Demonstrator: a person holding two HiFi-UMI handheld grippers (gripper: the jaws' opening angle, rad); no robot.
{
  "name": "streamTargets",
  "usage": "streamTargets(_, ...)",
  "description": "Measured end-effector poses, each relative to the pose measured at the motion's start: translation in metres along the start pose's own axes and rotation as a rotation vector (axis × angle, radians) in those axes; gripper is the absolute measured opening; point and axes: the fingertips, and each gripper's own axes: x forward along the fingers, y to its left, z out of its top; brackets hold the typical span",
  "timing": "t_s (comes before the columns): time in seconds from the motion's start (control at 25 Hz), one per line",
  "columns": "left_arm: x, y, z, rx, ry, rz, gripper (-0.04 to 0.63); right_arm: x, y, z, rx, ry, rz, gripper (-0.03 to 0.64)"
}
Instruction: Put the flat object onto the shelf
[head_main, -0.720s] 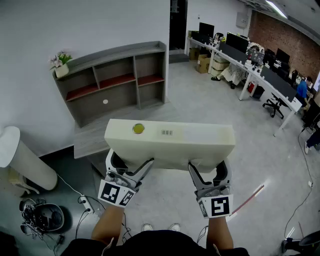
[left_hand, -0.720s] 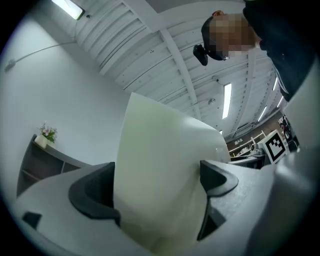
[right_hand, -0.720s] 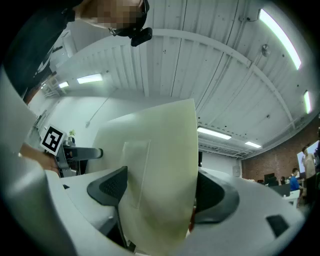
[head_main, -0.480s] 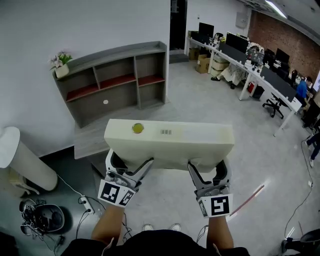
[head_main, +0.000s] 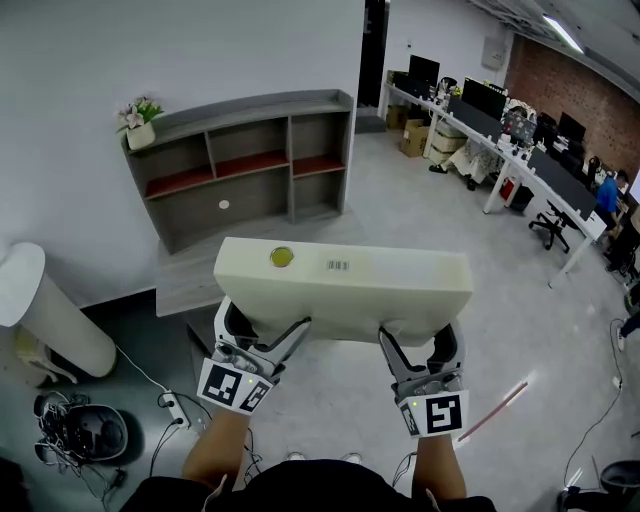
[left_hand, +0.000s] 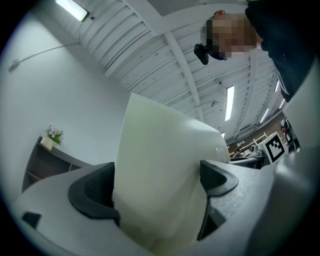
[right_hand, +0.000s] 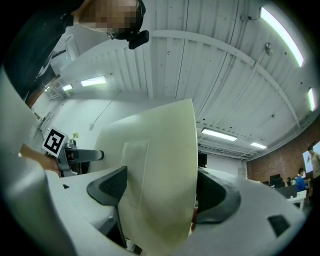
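Flat object (head_main: 340, 285): thick cream slab, probably light, slightly soft foam; left gripper (head_main: 262, 332) and right gripper (head_main: 418, 342) each clamped on its near long edge.

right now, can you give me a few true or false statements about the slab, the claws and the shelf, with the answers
1. The left claw and the right claw both clamp the cream slab. True.
2. The cream slab lies on the shelf. False: it is held up in the air, short of the shelf.
3. A flower pot stands on the shelf's top, at its left end. True.
4. The round sticker on the cream slab is blue. False: it is yellow.
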Motion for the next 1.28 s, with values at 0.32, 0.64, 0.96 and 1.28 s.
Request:
streamTargets(0.32,-0.022,0.038,-0.003,-0.008,0.024,0.008,0.526,0.022,0.037,-0.007,0.017,0.017,0.013,0.433)
streamTargets(0.64,-0.029,0.061,-0.009,-0.009,0.029,0.041,0.526,0.044,0.051,-0.016,0.03,0.023,0.045,0.433)
streamTargets(0.96,-0.007,0.091,-0.027,0.027,0.046,0.095,0.526,0.09,0.043,-0.044,0.068,0.006,0.102,0.433)
streamTargets(1.28,0.037,0.114,-0.049,0.046,0.064,0.164,0.526,0.143,0.012,-0.073,0.1,-0.01,0.154,0.433)
